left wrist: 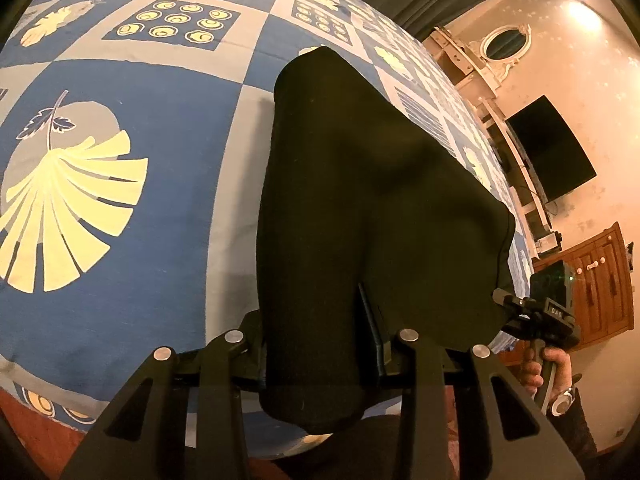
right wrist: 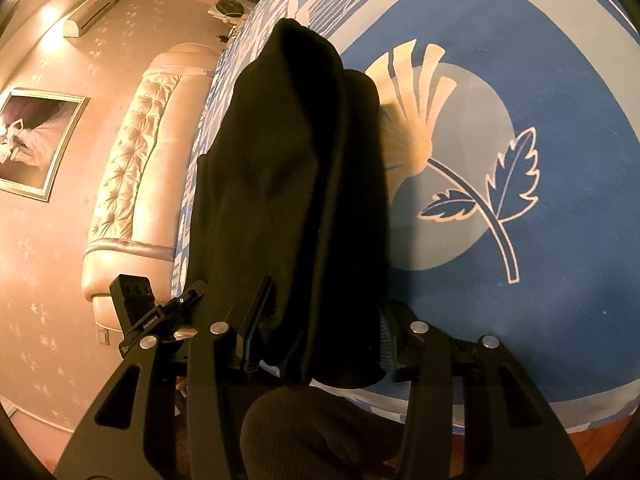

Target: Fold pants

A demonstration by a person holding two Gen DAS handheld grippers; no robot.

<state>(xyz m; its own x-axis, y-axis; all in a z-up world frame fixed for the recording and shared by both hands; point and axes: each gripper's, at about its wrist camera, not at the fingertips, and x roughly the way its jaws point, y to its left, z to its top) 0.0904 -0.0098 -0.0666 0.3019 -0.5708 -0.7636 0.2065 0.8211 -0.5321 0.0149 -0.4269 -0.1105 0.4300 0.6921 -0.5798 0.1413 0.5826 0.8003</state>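
i judge the black pants [left wrist: 360, 200] soft, limp and fairly light, so they'll sag wherever unsupported; best held at two corners of one end, as i have them. left gripper [left wrist: 320, 356] and right gripper [right wrist: 316, 344] are each partly closed, pinching bunched cloth. the pants are plain matte black, draped from the bed's near edge across the blue leaf-print bedspread [left wrist: 140, 240]

Dim warm lamplight, wall-light glare, heavy fisheye bending, dark vignetted corners.
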